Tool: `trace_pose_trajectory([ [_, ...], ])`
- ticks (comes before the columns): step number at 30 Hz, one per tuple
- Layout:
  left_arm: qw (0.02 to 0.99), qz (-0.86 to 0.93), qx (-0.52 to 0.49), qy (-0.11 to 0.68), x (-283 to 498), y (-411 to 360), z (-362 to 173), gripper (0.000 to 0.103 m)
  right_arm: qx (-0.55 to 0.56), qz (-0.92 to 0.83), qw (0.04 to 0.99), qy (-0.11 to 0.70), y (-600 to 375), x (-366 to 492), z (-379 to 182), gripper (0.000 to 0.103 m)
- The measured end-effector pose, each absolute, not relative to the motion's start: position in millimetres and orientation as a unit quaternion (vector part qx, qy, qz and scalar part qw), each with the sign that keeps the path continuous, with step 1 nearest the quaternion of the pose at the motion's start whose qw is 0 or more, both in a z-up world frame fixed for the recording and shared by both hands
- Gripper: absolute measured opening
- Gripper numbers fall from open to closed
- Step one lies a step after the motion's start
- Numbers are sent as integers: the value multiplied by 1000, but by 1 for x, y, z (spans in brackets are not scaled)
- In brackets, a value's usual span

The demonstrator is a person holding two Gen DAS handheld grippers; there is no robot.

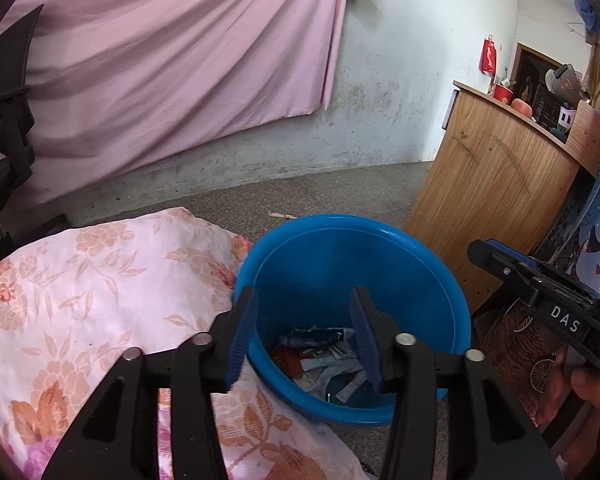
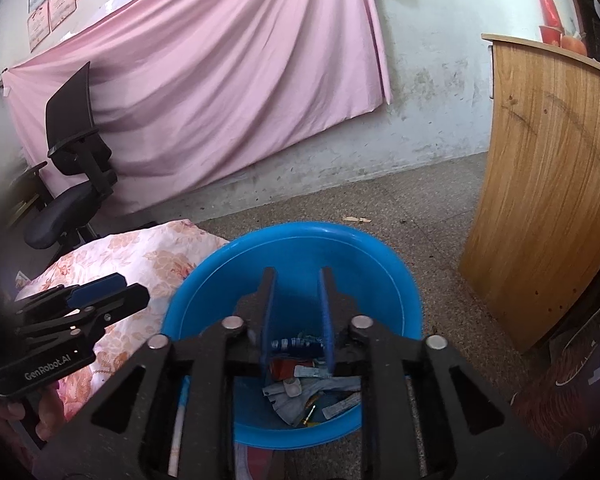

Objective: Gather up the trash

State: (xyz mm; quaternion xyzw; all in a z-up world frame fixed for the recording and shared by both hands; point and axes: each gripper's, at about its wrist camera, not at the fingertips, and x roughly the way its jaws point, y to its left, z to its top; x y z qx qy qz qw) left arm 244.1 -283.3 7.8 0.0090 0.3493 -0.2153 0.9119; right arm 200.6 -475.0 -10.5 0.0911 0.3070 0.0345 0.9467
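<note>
Both pairs of tongs are hanging over the blue basin (image 1: 352, 264), which is sitting on the speckled floor (image 2: 432, 216) right against a floral quilt (image 1: 84, 280). The left tongs (image 1: 304, 340) are standing apart with nothing between the blue pads, tilted down toward the basin's inside. The right tongs (image 2: 297, 316) are also standing apart, more narrowly, and are empty too; they are pointing down into the same basin from just beside the left pair.

The trash (image 2: 312, 388) is lying in the bottom of the basin: crumpled wrappers, a red scrap, grey paper and a few small packets, all heaped together.

A small pale stick (image 2: 358, 220) is lying on the floor just beyond the basin's far rim. A wooden cabinet (image 2: 548, 184) is standing to the right, a black office chair (image 2: 72, 176) to the left, and a pink sheet (image 1: 172, 72) is hanging across the wall behind.
</note>
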Motion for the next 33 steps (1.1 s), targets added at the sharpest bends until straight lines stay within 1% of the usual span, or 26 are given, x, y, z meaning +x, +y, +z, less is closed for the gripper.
trace_pose_trajectory([
  [1,914,-212,7,345,243,-280,10,54,92,34,947,306,-475,200,-10,57],
  [3,919,-206,2,336,241,-274,12,64,93,33,948,303,-477,200,-8,61],
  [4,922,-202,-1,331,240,-271,14,67,93,31,949,300,-478,199,-7,62],
  [6,927,-190,-5,323,239,-265,17,86,96,27,952,291,-480,196,-4,68],
  [7,930,-184,-8,317,239,-263,18,89,97,25,952,288,-481,195,-3,70],
  [9,936,-178,-16,303,237,-256,21,97,99,21,954,281,-482,192,-1,79],
  [11,942,-167,-22,291,234,-248,24,101,100,18,956,277,-483,191,1,86],
  [13,946,-159,-25,282,231,-244,28,101,101,16,957,272,-484,189,3,94],
  [14,947,-156,-24,279,229,-242,30,101,101,15,958,268,-484,187,4,100],
  [15,948,-154,-23,277,227,-240,32,101,101,15,959,264,-484,186,6,103],
  [25,960,-158,-9,232,190,-224,52,101,78,16,975,209,-472,153,10,103],
  [33,970,-149,2,191,150,-206,68,101,90,23,982,162,-458,121,26,103],
])
